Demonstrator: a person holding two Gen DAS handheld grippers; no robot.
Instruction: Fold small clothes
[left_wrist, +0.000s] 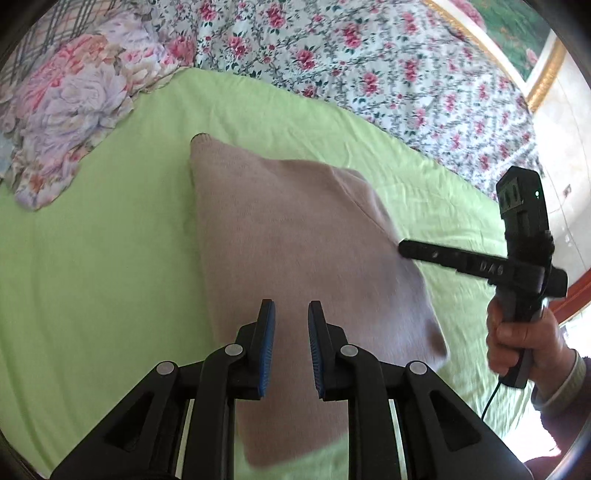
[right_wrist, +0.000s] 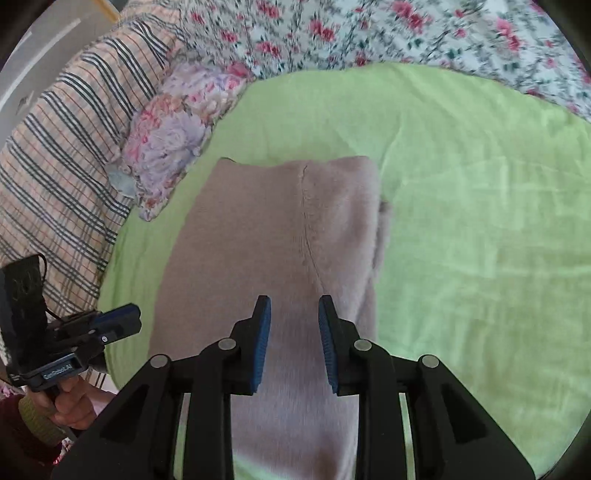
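Left wrist view: the left tool (left_wrist: 291, 314) is seen pointing down over the near part of a folded pinkish-beige knit garment (left_wrist: 295, 236), its blue-padded fingers (left_wrist: 266, 343) set a narrow gap apart with nothing pressed between them; only the knit lying below is seen through the gap. Right wrist view: the right tool (right_wrist: 294, 310) is likewise held above the near part of the same garment (right_wrist: 266, 236), its pads parted a little wider and gripping nothing. In the left wrist view the right tool (left_wrist: 404, 249) is seen from the side at the garment's right edge, carried by the right hand (left_wrist: 517, 343) with a striped cuff (left_wrist: 565, 380) behind it; whether its tip touches the knit cannot be told. In the right wrist view the left tool (right_wrist: 129, 317) appears off the garment's left edge, held by the left hand (right_wrist: 74, 402).

The garment lies flat on the light green sheet (right_wrist: 480, 221) of the bed, folded into a rough rectangle with a seam running down its length and a small flap showing at its right edge. Beyond the garment's far left corner a crumpled floral cloth (right_wrist: 173, 144) rests on the sheet, with a plaid pillow (right_wrist: 62, 155) further left. Past the garment's far end a rose-print quilt (left_wrist: 369, 62) is spread across the bed
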